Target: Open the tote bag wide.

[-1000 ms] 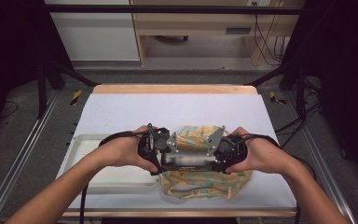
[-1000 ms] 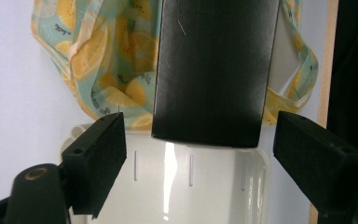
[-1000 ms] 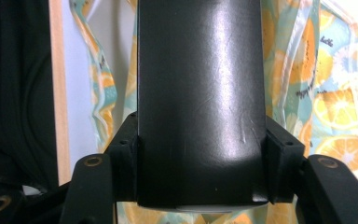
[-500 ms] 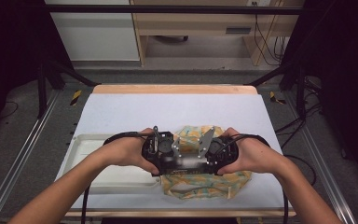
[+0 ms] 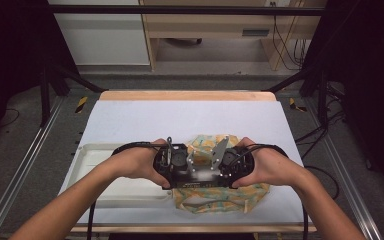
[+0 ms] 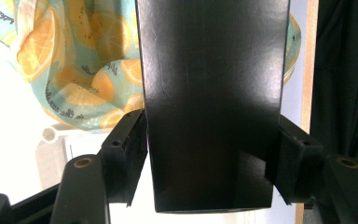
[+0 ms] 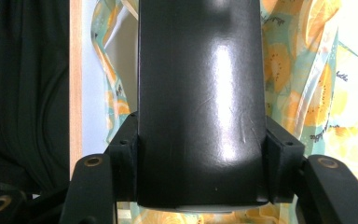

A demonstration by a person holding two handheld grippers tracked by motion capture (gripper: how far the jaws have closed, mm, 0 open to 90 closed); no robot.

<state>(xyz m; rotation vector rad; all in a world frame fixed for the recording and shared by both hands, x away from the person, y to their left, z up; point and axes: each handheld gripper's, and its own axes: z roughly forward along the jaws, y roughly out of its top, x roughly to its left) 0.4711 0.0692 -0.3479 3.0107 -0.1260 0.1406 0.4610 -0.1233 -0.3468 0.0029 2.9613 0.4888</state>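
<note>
Between the two hands, at the near middle of the table, we find both grippers facing each other over one black box. We note the left gripper with a jaw on either side of the box's end; its jaws have just been closing, and the left gripper view shows the left pad touching the box wall, while at the right pad we cannot tell contact from a hairline gap. We record the right gripper clenched on the opposite end, both pads flat against the box's sides.

We observe the box as a long, smooth, glossy black carton. In the high view its long axis runs level, left to right across the table, one end pointing into each gripper. In each gripper view it runs straight away from the camera, up the picture.

We see a cloth bag printed with orange slices on pale green lying directly under and behind the box. A white tray lies just left of the bag, under the left hand. The right hand sits above the bag's right part. Both rest over the white-covered table.
</note>
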